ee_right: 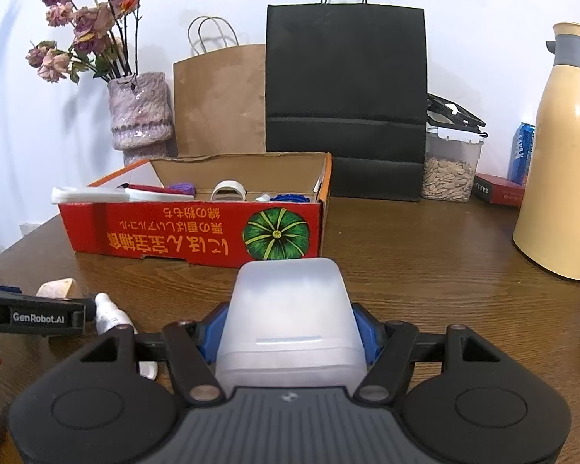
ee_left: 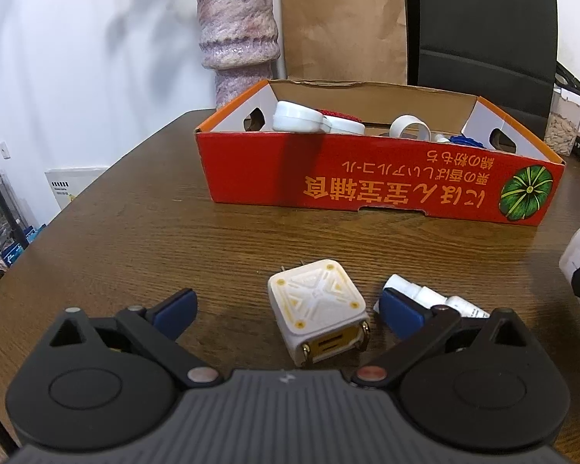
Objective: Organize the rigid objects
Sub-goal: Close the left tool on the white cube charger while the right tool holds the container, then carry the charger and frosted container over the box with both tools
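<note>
A white-and-yellow charger cube [ee_left: 317, 309] lies on the wooden table [ee_left: 135, 232] between the wide-apart fingers of my left gripper [ee_left: 286, 301], which is open; neither blue pad touches it. A small white bottle [ee_left: 425, 295] lies just beyond the right finger. My right gripper [ee_right: 292, 332] is shut on a translucent white plastic box [ee_right: 290, 309], held above the table. Farther back stands the red cardboard box [ee_right: 174, 232], holding white lids, a tape ring and blue and purple pieces. In the right wrist view the left gripper's finger [ee_right: 31, 317] shows at the left edge, beside the bottle [ee_right: 108, 313].
Behind the red box stand a pink vase [ee_right: 139, 116] of dried flowers, a brown paper bag [ee_right: 220, 100] and a black bag [ee_right: 346, 96]. At the right are a seed container [ee_right: 450, 170], a blue can [ee_right: 522, 150], a red book [ee_right: 498, 187] and a cream thermos [ee_right: 560, 162].
</note>
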A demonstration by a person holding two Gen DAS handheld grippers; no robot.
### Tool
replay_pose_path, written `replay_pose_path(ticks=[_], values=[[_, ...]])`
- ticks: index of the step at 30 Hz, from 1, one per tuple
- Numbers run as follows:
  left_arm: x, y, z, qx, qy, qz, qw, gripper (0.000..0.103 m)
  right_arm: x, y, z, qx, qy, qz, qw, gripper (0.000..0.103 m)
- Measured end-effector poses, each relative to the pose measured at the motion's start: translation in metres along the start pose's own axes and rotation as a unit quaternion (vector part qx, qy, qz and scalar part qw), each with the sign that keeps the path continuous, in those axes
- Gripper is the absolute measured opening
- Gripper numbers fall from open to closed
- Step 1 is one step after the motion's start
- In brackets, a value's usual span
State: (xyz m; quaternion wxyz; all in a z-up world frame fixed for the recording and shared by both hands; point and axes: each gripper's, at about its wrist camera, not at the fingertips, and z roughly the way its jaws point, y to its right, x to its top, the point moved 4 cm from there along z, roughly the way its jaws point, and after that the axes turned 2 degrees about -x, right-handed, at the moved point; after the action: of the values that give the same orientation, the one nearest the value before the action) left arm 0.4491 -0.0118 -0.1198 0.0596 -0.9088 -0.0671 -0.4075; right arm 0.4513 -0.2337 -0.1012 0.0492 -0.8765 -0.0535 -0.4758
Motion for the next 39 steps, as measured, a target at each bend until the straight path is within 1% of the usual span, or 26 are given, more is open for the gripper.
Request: replay_pose_path(ticks=[2, 3, 5, 6, 12, 16, 22, 31, 39], values=[[-0.001, -0.001, 0.001, -0.007, -0.006, -0.002, 1.0, 0.08, 0.001, 0.002, -0.002, -0.001, 0.003, 0.004, 1.0, 0.065], [-0.001, -0.002, 0.002, -0.017, -0.011, -0.003, 0.9998, 0.072, 0.001, 0.003, -0.003, -0.001, 0.005, 0.007, 1.0, 0.065], [-0.001, -0.002, -0.001, -0.038, -0.012, -0.003, 0.9992, 0.045, 0.002, 0.007, -0.007, -0.002, 0.009, 0.013, 1.0, 0.065], [-0.001, -0.002, -0.003, -0.036, -0.01, 0.001, 0.9993, 0.04, 0.003, 0.008, -0.008, -0.001, 0.011, 0.015, 1.0, 0.065], [0.001, -0.008, -0.009, -0.057, -0.011, 0.001, 0.9983, 0.04, 0.007, 0.014, -0.016, 0.001, 0.024, 0.027, 0.999, 0.065], [0.009, -0.018, -0.021, -0.065, 0.016, -0.001, 0.9978, 0.04, 0.008, 0.017, -0.018, 0.004, 0.03, 0.031, 0.999, 0.065], [0.022, -0.04, -0.042, -0.075, 0.054, -0.021, 0.9955, 0.04, 0.009, 0.015, -0.02, 0.006, 0.035, 0.03, 0.999, 0.065], [0.034, -0.056, -0.059, -0.078, 0.077, -0.043, 0.993, 0.04, 0.011, 0.008, -0.026, 0.015, 0.045, 0.023, 0.999, 0.065], [0.045, -0.05, -0.074, -0.084, 0.095, -0.036, 0.9913, 0.04, 0.018, -0.004, -0.033, 0.023, 0.059, 0.009, 0.998, 0.065]])
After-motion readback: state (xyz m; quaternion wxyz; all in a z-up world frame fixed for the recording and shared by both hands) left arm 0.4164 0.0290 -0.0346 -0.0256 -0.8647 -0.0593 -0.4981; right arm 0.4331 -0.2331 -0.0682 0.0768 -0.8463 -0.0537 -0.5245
